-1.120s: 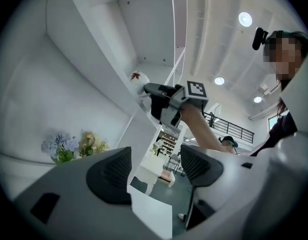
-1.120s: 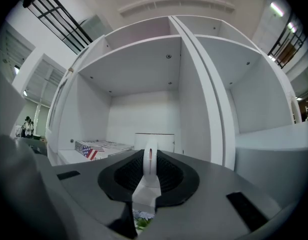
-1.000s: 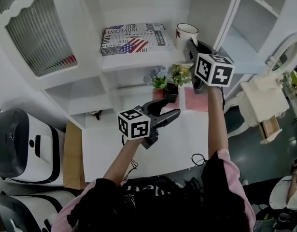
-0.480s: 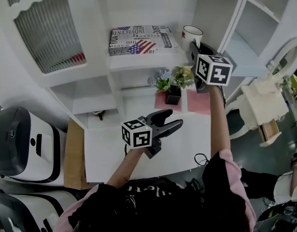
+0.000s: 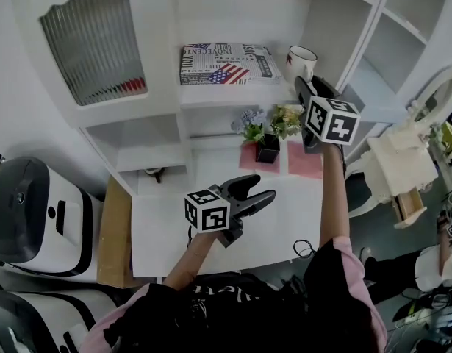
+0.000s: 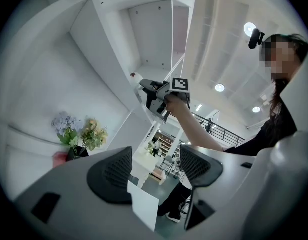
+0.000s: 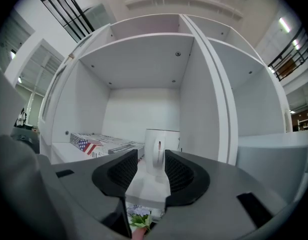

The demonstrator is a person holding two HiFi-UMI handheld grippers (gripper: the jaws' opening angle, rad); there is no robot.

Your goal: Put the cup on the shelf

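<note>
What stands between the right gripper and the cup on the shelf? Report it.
Nothing visible. The cup stands upright on the shelf, straight ahead of the right gripper, whose fingers are opening and clear of it. The printed book lies off to the side.

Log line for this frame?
cup: upright on shelf | right gripper: jaws opening, pads off cup | left gripper: open, empty

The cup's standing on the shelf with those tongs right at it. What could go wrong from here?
The right tongs are opening with the handle of the cup lined up between them; backing out crooked could hook it and tip the cup. It stands near the shelf front, so a knock might drop it onto the flowers below.
</note>
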